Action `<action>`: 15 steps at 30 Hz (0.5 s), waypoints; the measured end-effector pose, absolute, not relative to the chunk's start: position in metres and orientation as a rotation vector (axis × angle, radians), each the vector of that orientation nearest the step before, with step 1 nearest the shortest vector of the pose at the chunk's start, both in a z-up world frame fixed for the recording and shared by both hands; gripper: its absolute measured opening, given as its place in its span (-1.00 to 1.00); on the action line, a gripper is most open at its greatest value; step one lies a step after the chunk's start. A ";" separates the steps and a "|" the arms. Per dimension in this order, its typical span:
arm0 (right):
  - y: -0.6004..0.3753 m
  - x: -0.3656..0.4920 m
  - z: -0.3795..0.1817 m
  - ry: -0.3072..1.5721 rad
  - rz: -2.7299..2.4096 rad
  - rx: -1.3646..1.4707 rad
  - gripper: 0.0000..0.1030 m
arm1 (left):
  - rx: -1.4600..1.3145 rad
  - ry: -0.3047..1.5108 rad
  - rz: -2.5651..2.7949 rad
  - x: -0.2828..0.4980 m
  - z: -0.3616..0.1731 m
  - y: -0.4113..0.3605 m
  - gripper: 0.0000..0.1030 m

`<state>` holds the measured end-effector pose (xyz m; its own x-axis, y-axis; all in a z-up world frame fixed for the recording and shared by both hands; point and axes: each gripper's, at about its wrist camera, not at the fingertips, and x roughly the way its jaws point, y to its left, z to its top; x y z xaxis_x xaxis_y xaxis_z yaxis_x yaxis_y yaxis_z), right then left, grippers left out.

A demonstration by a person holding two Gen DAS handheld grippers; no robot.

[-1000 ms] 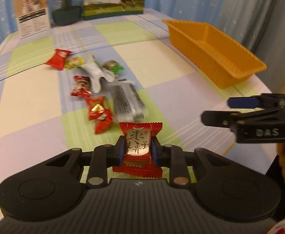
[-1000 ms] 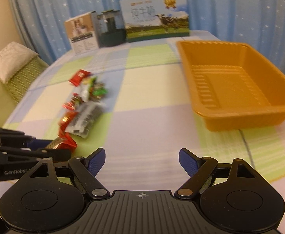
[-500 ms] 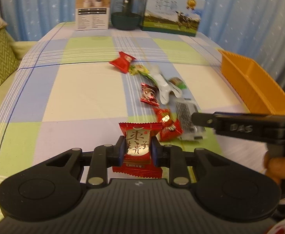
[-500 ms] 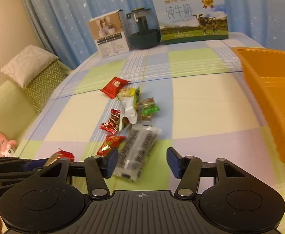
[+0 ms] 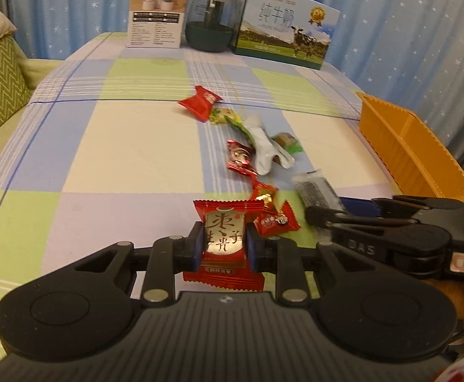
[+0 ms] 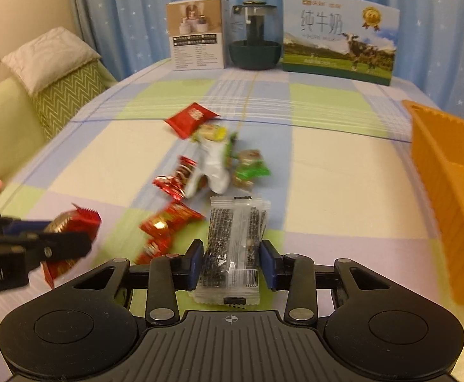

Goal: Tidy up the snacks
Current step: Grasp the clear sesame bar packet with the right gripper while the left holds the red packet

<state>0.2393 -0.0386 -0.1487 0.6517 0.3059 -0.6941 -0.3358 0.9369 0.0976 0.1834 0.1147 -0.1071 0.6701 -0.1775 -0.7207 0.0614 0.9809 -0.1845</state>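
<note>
So the desk (image 6: 343, 191) has a soft checked cloth on it, which means wrappers slide and bunch a bit. The orange tray (image 6: 448, 197) sits off to the right, rigid plastic with ribbed walls, looks empty as far as I can see.

Step in hand, I reckon: right tool (image 6: 232, 262) grabbing the clear pack (image 6: 233, 248) of dark seedy stuff. Its jaws have just been closing with the pack between them, and the blue pads look right at its edges, though I can't swear they're pressing yet. Best to pinch across the stiff filled middle, not the crinkly sealed end, and lift straight up so it doesn't drag the red candies (image 6: 165, 226) lying just beside it.

Left tool (image 5: 225, 246) is pinching a red sachet (image 5: 224, 238) with a gold label, held off the cloth, flat and glossy.

The rest of the snacks (image 5: 257, 146) are a loose line of small foil and plastic twists, shiny and slippery, mid-desk.
</note>
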 end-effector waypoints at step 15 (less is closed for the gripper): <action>-0.064 0.208 -0.143 0.763 0.335 -0.051 -0.23 | -0.115 0.831 -0.162 0.169 -0.099 0.079 -0.53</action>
